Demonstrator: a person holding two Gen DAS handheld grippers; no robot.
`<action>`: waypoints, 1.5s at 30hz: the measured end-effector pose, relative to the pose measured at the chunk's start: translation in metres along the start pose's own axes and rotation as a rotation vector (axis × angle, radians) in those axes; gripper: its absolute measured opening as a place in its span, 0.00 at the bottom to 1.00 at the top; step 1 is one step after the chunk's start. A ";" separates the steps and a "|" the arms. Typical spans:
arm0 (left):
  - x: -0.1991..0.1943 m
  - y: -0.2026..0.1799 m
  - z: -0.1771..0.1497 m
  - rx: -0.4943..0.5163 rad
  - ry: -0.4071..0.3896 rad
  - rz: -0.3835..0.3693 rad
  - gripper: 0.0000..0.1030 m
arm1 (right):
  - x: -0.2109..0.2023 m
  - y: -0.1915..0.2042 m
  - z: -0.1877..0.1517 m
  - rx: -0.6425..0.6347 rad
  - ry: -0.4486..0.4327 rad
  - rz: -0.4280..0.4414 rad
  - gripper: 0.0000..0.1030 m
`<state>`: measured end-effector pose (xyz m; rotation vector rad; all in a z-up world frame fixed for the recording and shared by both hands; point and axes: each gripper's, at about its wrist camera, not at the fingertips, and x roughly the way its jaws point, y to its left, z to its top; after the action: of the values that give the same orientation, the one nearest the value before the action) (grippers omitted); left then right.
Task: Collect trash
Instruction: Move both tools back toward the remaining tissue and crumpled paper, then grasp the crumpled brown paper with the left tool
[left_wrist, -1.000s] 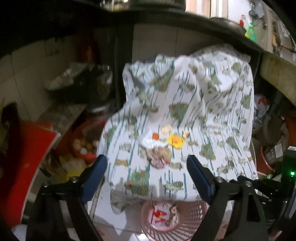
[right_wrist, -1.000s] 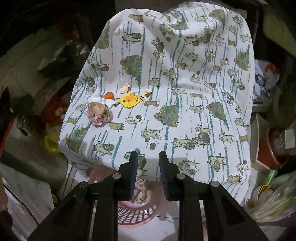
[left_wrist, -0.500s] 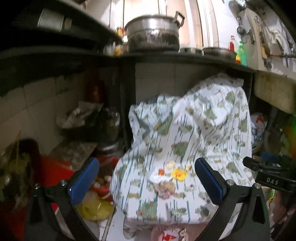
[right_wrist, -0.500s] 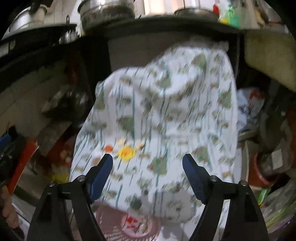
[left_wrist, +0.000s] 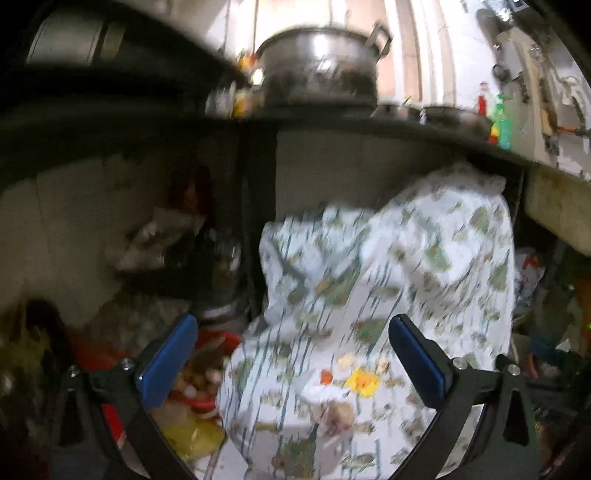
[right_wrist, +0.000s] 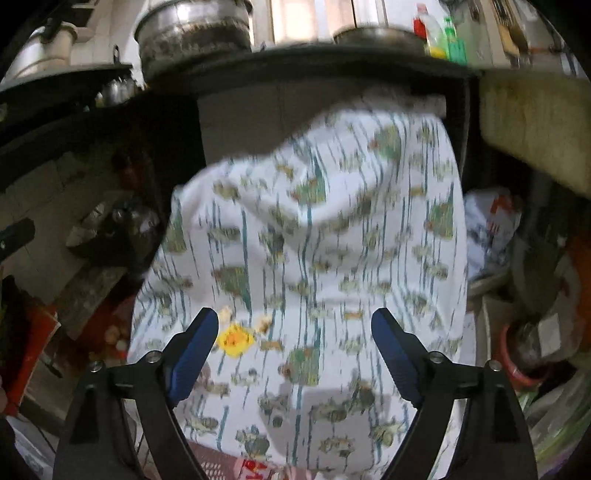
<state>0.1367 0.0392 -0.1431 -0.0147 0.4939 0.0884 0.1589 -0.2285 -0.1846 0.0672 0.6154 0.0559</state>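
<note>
Kitchen surface: patterned cloth covers it, so scraps sit exposed.
Yellow wrapper: between your left gripper fingers, spread wide, empty.
Right gripper: wide, empty; wrapper just inside its left finger.

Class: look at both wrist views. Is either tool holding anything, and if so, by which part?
Nothing is held. The left tool and right tool are both open and empty above the patterned cloth.
</note>
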 end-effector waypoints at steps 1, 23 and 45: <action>0.010 0.002 -0.011 0.006 0.041 0.018 1.00 | 0.008 -0.003 -0.010 0.005 0.022 -0.013 0.84; 0.145 -0.003 -0.027 -0.153 0.498 -0.238 1.00 | 0.080 -0.026 -0.033 0.034 0.250 -0.101 0.84; 0.222 -0.047 -0.113 -0.213 0.961 -0.275 0.32 | 0.116 -0.027 -0.033 0.056 0.356 -0.096 0.84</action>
<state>0.2822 0.0066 -0.3488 -0.3456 1.4338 -0.1490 0.2352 -0.2455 -0.2807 0.0823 0.9751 -0.0436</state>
